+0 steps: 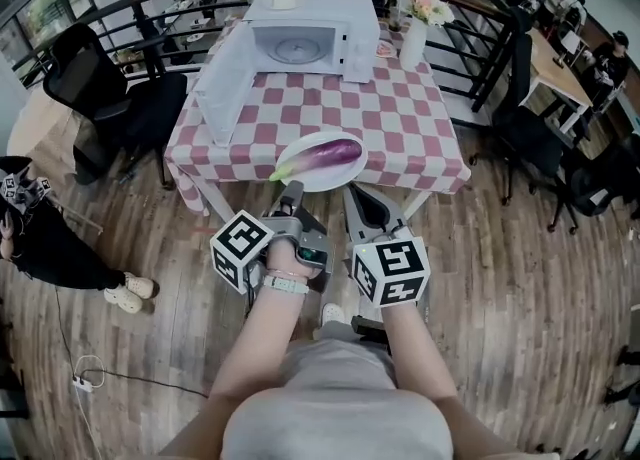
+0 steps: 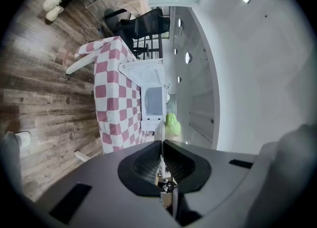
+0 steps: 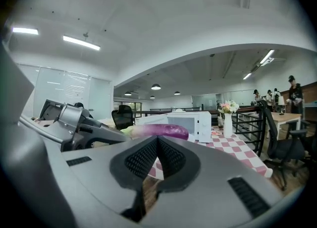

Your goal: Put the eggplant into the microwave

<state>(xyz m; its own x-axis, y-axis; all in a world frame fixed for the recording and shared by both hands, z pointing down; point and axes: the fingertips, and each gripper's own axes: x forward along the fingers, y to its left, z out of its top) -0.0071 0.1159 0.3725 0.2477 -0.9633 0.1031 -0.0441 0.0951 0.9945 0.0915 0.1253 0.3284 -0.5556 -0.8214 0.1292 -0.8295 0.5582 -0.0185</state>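
A purple eggplant [image 1: 325, 156] with a green stem lies on a white plate [image 1: 345, 178] at the near edge of the checked table [image 1: 400, 128]. At the table's far side stands the white microwave [image 1: 310, 43], its door [image 1: 225, 88] swung open to the left. My left gripper [image 1: 291, 191] and right gripper [image 1: 357, 193] sit side by side just short of the plate, both shut and empty. The left gripper view shows shut jaws [image 2: 161, 142] with the eggplant's green end [image 2: 172, 124] beyond. In the right gripper view the eggplant [image 3: 161, 131] lies just past the shut jaws [image 3: 157, 139].
A vase of flowers [image 1: 415, 33] stands right of the microwave. Black office chairs [image 1: 95, 88] are left of the table, more chairs [image 1: 590, 178] to the right, and a railing [image 1: 480, 38] runs behind. A person [image 1: 40, 238] crouches on the wooden floor at the left.
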